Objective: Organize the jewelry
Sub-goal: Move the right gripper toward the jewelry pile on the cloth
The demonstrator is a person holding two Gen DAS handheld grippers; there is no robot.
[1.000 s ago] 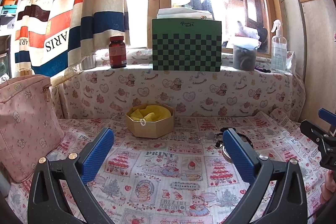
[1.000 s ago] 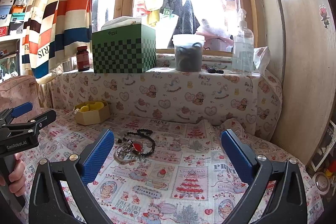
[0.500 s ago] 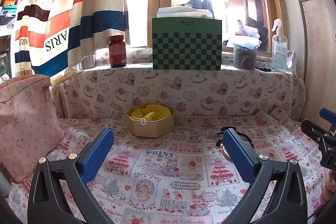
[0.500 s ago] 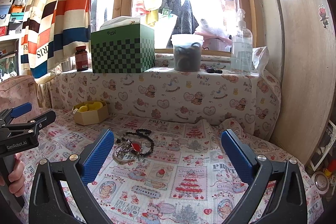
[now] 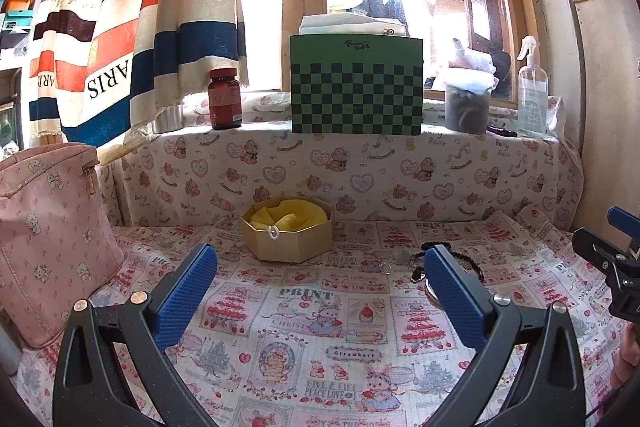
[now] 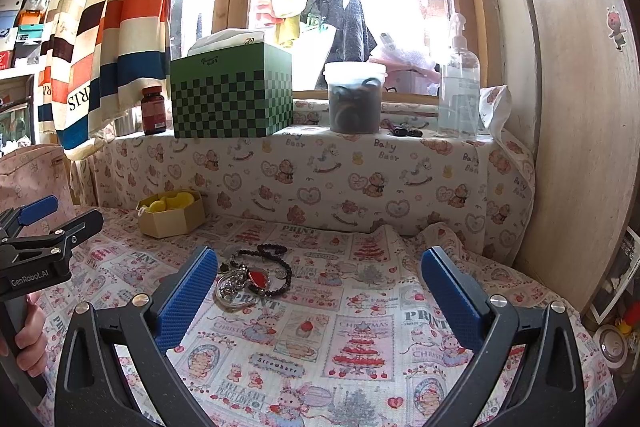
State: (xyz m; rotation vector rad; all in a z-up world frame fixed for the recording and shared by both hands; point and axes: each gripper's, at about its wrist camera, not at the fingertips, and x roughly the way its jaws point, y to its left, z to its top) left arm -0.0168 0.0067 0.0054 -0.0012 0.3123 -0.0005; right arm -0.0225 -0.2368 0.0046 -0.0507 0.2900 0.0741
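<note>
1. The left gripper (image 5: 320,293) hovers above the printed tablecloth (image 5: 304,339) with its two blue ribbed fingers (image 5: 186,293) spread wide and nothing between them.
2. The right gripper (image 6: 320,293) is held the same way, wide apart and empty, above the same cloth.
3. In the right wrist view the left gripper shows at the left edge, with a hand (image 6: 28,339) wrapped around its handle.
4. The jewelry (image 6: 250,277) lies in a small heap on the cloth, just beside the right gripper's left finger: a string of dark beads (image 6: 276,269), a red oval pendant (image 6: 258,279) and a tangle of silvery metal pieces (image 6: 232,285).
5. In the left wrist view the same heap sits partly hidden behind the left gripper's right finger, with a small metal ring (image 5: 386,268) lying just to its left.
6. An open octagonal tan box (image 5: 288,229) lined with yellow fabric stands on the cloth near the back ledge, apart from the heap and to its left.
7. A pink zipped bag (image 5: 48,239) printed with little bears stands at the far left.
8. On the cloth-covered ledge behind stand a brown pill bottle (image 5: 225,98), a green checkered tissue box (image 5: 356,87), a lidded clear tub (image 5: 468,101) with dark contents and a clear spray bottle (image 5: 532,91).
9. A striped curtain (image 5: 132,11) hangs over the bright window at the left.
</note>
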